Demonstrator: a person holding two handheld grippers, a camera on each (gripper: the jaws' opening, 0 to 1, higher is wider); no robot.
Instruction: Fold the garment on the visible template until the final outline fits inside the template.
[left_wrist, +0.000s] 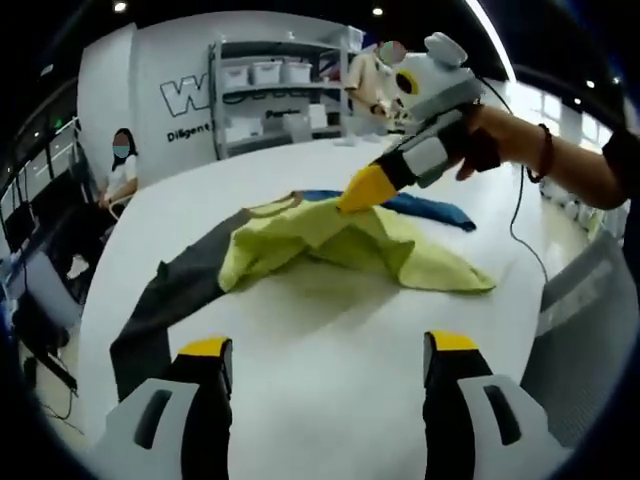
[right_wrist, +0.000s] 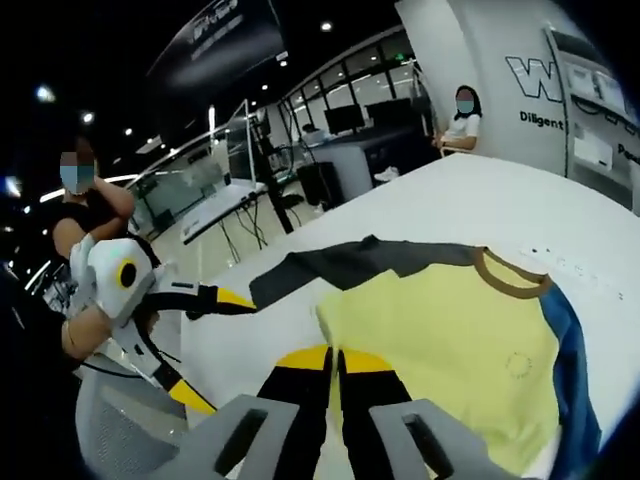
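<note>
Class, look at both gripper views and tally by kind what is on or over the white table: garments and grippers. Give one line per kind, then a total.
Garments: 1, the yellow shirt with grey and blue sleeves
Grippers: 2, left gripper and right gripper
Total: 3

Small round ceiling lights (left_wrist: 377, 12) and a bright strip light (left_wrist: 490, 35) illuminate the room from above, evenly and fairly brightly. The white desk (left_wrist: 330, 340) shows a mild sheen and only a soft, shallow shadow under the near edge of the yellow garment (left_wrist: 340, 245). Fisheye distortion bends the desk edge and the far shelving (left_wrist: 280, 90) toward the edges of both views. Both pictures are slightly soft; in the right gripper view the left side falls darker, the ceiling (right_wrist: 150, 60) nearly black.
</note>
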